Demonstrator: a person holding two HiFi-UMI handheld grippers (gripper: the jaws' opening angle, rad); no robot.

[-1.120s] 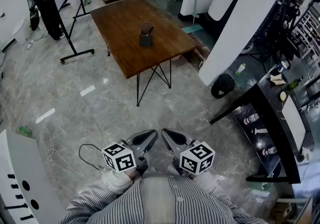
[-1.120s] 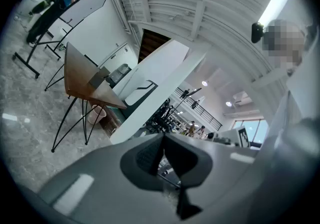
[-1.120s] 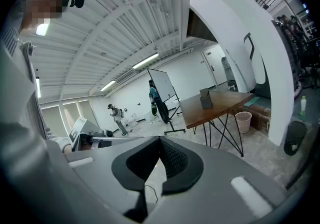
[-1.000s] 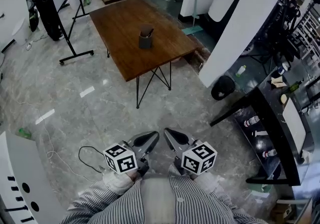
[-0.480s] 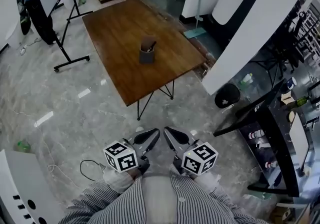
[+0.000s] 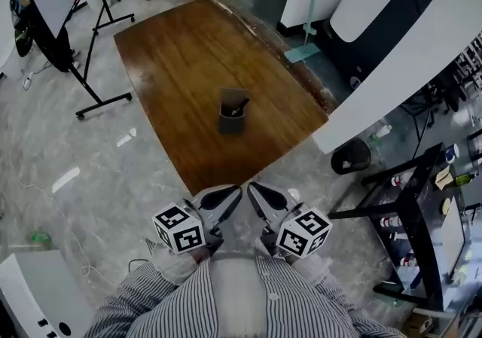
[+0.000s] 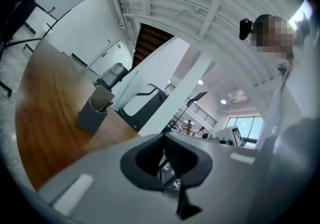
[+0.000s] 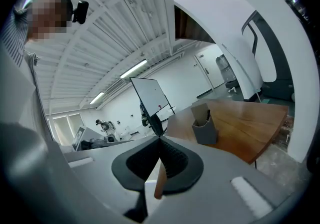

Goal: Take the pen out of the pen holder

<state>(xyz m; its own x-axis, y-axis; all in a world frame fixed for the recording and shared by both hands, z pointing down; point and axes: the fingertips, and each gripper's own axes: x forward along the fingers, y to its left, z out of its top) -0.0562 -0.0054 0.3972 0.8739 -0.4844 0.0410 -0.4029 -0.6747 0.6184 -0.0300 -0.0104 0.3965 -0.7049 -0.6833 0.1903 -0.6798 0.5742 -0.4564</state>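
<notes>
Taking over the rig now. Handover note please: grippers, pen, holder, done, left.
Left gripper: shut, empty.
Right gripper: shut, empty.
Both are held close to the person's body at the near corner of the wooden table, well short of the holder.
Pen holder stands upright mid-table, with the pen inside it.
Done: nothing yet.
Left: reach the holder, open a gripper, grip the pen, lift it out.

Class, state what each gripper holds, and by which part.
Nothing. Left gripper and right gripper are shut, empty; the pen sits in its holder.
</notes>
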